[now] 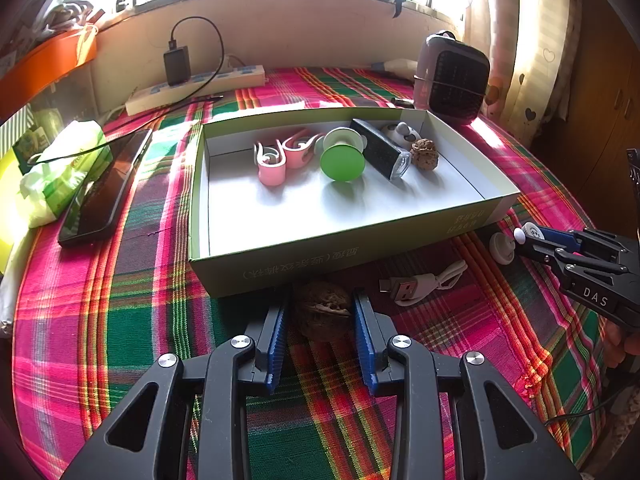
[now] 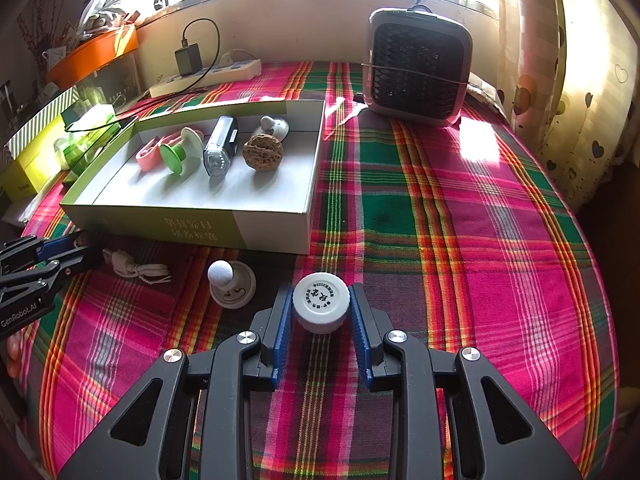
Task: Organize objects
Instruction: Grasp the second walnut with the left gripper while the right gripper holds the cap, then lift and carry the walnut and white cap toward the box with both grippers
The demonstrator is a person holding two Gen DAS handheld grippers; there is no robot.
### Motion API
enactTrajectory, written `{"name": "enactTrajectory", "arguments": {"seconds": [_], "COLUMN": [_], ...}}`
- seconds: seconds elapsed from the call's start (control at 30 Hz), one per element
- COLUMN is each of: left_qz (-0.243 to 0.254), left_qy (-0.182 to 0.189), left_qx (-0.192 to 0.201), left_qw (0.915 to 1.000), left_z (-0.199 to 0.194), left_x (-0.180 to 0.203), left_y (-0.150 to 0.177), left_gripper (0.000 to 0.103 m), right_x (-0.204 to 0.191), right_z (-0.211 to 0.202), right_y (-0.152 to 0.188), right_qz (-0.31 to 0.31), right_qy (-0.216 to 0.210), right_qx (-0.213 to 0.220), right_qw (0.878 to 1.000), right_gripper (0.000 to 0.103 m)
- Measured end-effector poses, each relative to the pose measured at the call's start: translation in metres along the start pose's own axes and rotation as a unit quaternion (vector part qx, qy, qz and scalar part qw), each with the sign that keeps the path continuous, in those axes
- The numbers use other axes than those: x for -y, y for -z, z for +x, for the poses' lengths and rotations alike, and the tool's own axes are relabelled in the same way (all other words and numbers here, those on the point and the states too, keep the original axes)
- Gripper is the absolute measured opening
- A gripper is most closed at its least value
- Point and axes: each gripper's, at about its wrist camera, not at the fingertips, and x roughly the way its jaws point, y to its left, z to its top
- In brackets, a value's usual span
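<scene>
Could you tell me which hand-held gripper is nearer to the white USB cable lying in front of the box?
Left. The left hand-held gripper, around a walnut, sits just left of the USB cable; the right hand-held gripper, around a white bottle, lies beyond the white knobbed disc.

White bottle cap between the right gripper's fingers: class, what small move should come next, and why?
Probably lift the white bottle cap and carry it left toward the open box. The right gripper has its blue pads against the cap's sides, the cap sits on the cloth, and the box already holds sorted items with bare floor.

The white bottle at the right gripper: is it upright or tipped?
Upright: the white bottle stands on the tablecloth, cap facing up, between the right gripper fingers.
</scene>
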Motion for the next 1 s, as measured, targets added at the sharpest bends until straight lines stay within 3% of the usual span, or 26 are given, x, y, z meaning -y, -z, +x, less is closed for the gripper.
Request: {"name": "enactTrajectory", "arguments": {"seconds": [1.0], "left_qz": [0.004], "left_qy": [0.0], "left_qx": [0.033], "left_qw": [0.9994], "left_z": [-0.029], "left_x": [0.002], "left_y": [-0.011], "left_gripper": [0.029], "right_x": [-0.016], "right_z": [-0.03], "right_y": [-0.012], "right_qz": [-0.009], "right_qy": [-0.009], "right_qx": [0.047], "right_qw": [0.999], "right_gripper": [0.029]}}
